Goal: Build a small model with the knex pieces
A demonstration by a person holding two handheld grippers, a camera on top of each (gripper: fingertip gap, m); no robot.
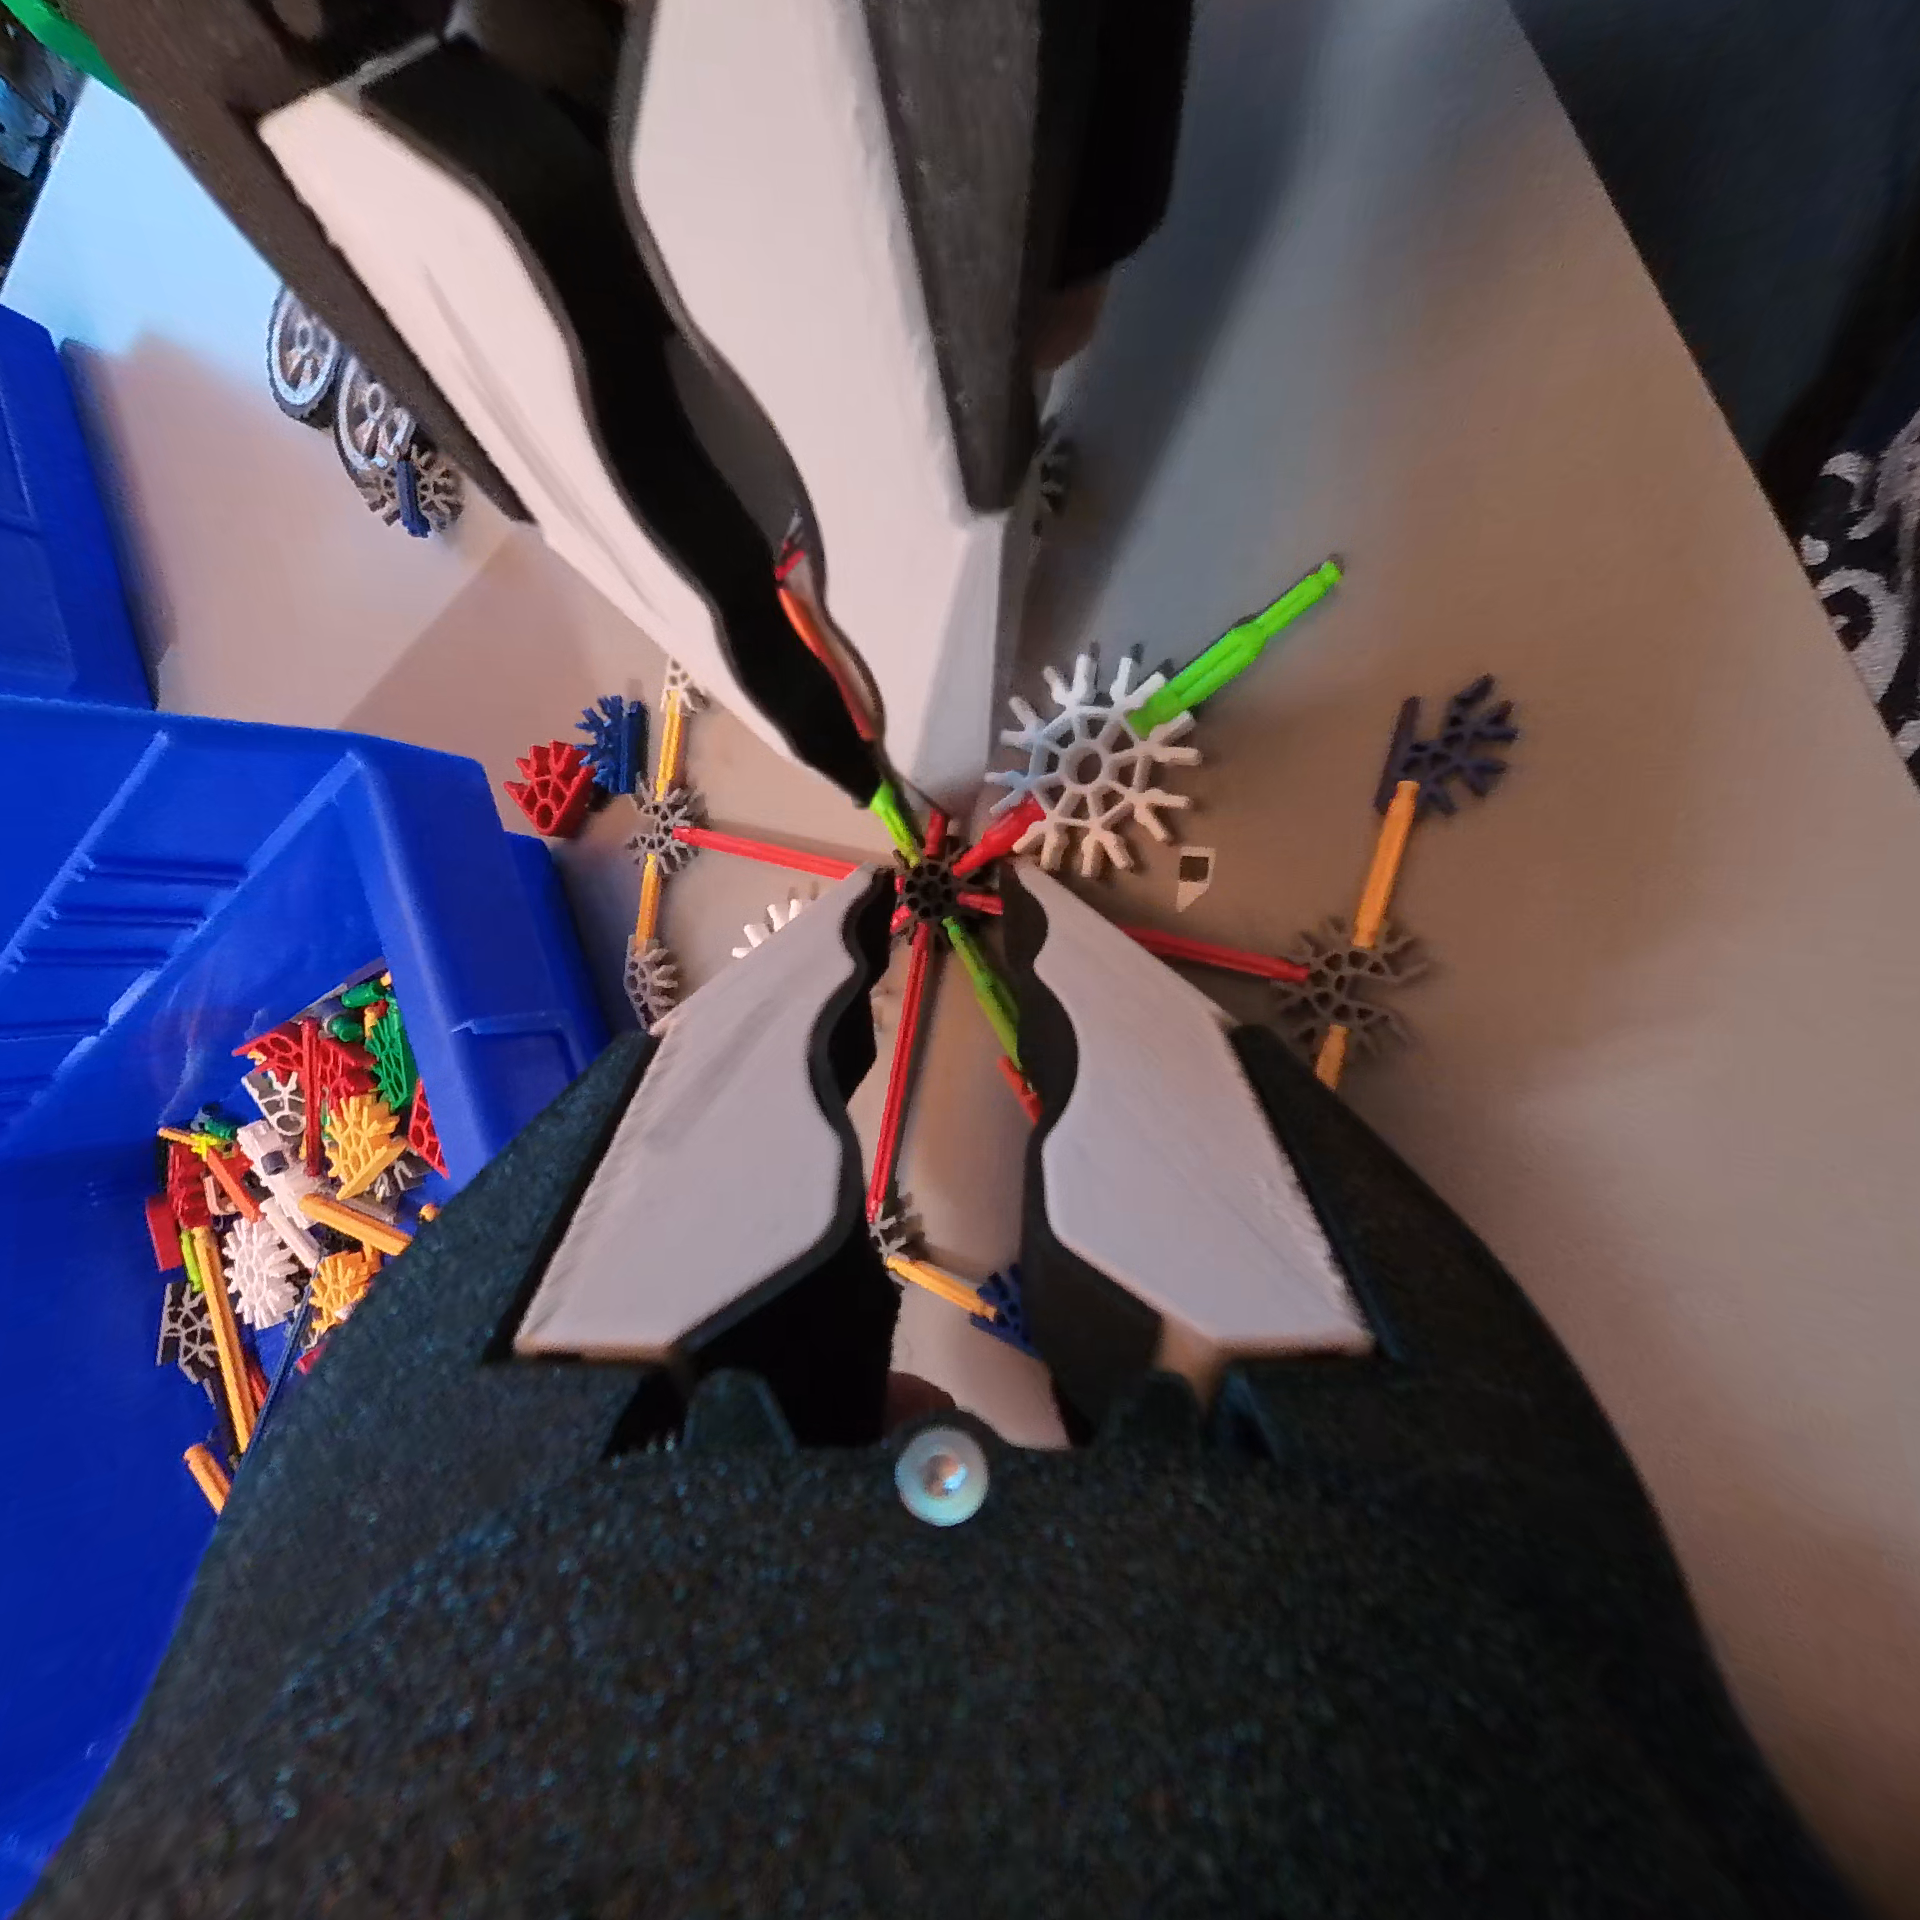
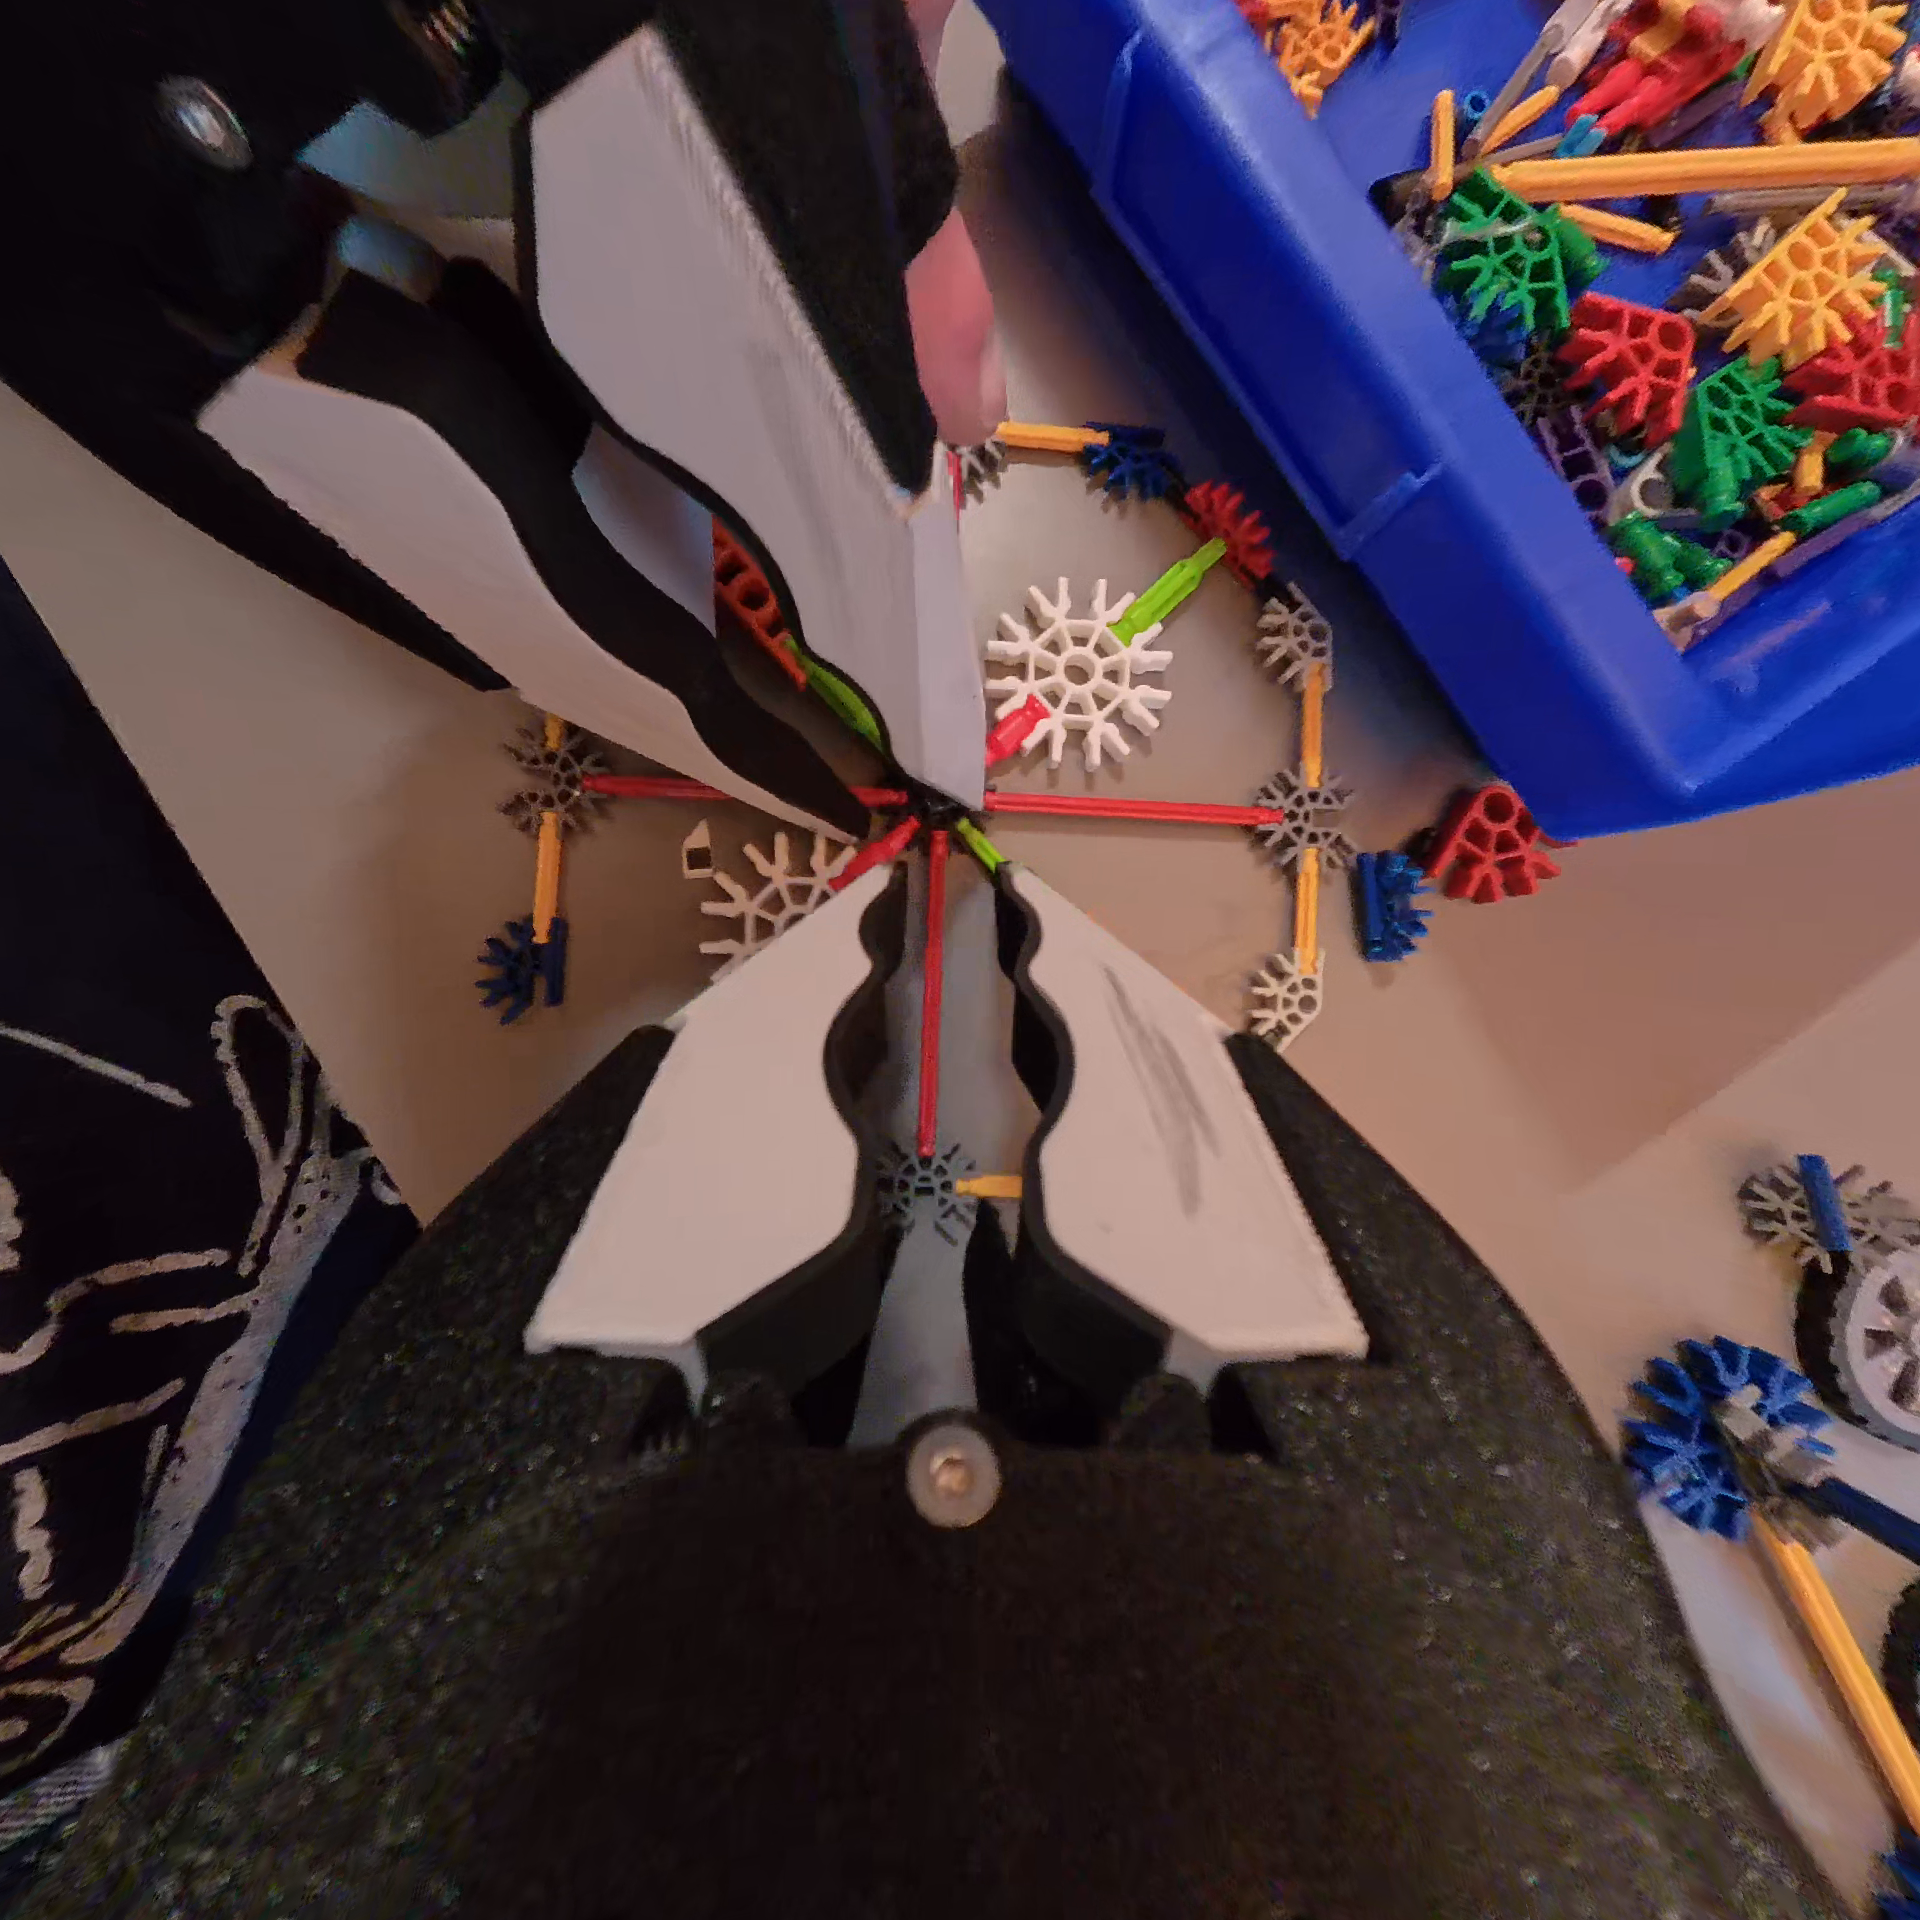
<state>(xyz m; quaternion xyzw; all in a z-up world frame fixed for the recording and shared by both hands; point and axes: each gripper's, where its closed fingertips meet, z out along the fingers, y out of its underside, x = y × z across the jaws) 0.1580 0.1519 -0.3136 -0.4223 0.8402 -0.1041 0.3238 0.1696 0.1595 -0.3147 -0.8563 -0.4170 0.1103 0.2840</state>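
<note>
Up close, a spoked wheel of toy construction rods lies flat on a pale tabletop (image 2: 1091, 1039), its black hub connector (image 1: 932, 891) at the meeting point of two hand-held grippers. Red rods (image 2: 1127, 807) and lime-green rods (image 1: 982, 982) radiate from that hub to grey snowflake connectors (image 2: 1301, 814) on the rim, which short yellow rods (image 2: 1311, 712) link together.

From one side, the left gripper (image 1: 940, 894) brackets the hub; its white fingers (image 1: 727, 1132) are set a little apart with the hub between the tips, but whether the tips actually press on it cannot be told. From the other side, the right gripper (image 2: 940, 868) straddles a red spoke (image 2: 932, 987) that runs up the gap between its fingers; the tips stand just apart beside the hub, and contact there cannot be told either.

Two loose white snowflake connectors (image 2: 1077, 675) rest inside the wheel's outline, one carrying short green and red stubs. Blue connectors (image 2: 1390, 902) and a red connector (image 2: 1488, 844) sit at the rim's edge.

Just beside the wheel stands a blue plastic bin (image 2: 1351, 395) heaped with assorted rods and connectors. Farther off on the table sit small grey-hubbed wheels (image 1: 338, 384).
</note>
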